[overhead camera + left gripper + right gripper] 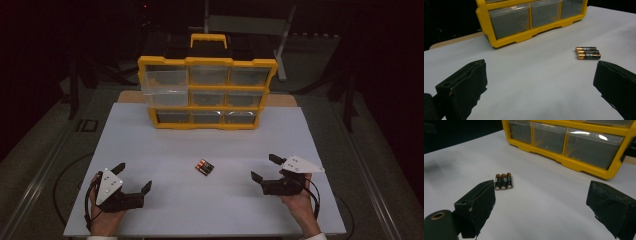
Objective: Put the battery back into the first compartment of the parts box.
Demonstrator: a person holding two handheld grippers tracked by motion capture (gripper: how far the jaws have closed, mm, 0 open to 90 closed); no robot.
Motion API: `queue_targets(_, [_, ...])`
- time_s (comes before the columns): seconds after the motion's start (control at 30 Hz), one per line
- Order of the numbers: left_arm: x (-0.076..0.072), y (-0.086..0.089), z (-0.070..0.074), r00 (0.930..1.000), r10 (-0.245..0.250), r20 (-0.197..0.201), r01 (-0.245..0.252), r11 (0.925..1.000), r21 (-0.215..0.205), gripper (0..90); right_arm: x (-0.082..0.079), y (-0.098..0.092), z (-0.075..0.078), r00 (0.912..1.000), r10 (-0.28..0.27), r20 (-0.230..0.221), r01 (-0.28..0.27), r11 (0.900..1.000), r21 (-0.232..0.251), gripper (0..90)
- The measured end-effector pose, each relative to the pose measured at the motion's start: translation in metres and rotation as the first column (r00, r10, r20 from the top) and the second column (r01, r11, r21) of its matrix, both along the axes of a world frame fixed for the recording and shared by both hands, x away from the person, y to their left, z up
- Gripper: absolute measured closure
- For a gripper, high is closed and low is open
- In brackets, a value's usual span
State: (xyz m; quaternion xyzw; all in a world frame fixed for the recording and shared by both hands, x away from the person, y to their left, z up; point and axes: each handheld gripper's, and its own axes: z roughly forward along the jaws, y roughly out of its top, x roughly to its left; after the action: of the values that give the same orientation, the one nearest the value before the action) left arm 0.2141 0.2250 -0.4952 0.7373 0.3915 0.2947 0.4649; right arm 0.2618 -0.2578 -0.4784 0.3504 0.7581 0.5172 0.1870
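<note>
Your left gripper [134, 178] sits at the lower left of the high view, resting on the white table [150, 145] with your hand behind it. Its jaws stand wide apart and hold nothing; in the left gripper view, the two black jaws rise from the bottom corners with bare table between them.

Your right gripper [264, 167] sits at the lower right of the high view, its grey three-cornered plate [299, 163] on top. Its jaws are also spread wide and empty, pointing toward the middle of the frame; the right gripper view shows the same open gap over bare table.

The batteries [204, 167] lie between your two grippers, a little below the centre of the high view, well apart from both. They lie side by side, touching one another. In the right gripper view you can count three of them [503, 181], left of centre, just above the left-hand jaw. In the left gripper view they [587, 53] lie right of centre, above the right-hand jaw.

The yellow drawer organiser [207, 92] stands upright in the upper middle of the high view, at the far side of the table. It has three rows of three clear drawers, and its carry handle [208, 38] is on top. The upper left drawer [164, 80] sticks out further than the others.
</note>
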Motion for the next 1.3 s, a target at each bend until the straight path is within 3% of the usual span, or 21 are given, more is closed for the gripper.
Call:
queue_targets(0.13, [0.001,0.0,-0.001,1.0,0.002,-0.005,-0.002,1.0,-0.007,0.0,0.007,0.008,0.005,0.9998,0.014,-0.011,-0.014,1.0,-0.012,8.5])
queue_targets(0.33, [0.001,0.001,0.0,1.0,0.003,0.0,-0.003,1.0,-0.01,0.0,0.019,0.024,0.016,0.999,0.042,0.013,-0.042,0.999,-0.028,8.6])
queue_targets(0.87, [-0.001,0.002,0.0,1.0,0.002,0.001,-0.002,1.0,-0.003,0.0,0.049,0.06,0.032,0.9963,0.084,0.018,-0.083,0.996,-0.01,9.1])
queue_targets(1.07, [-0.001,0.001,-0.001,1.0,-0.001,0.003,0.001,1.0,-0.003,0.0,0.061,0.079,0.039,0.9942,0.107,0.003,-0.107,0.993,-0.046,9.1])
queue_targets(1.3, [-0.001,0.001,-0.002,1.0,-0.002,0.002,0.002,0.9999,-0.012,0.0,0.078,0.1,0.039,0.9918,0.106,-0.072,-0.115,0.984,-0.138,9.1])
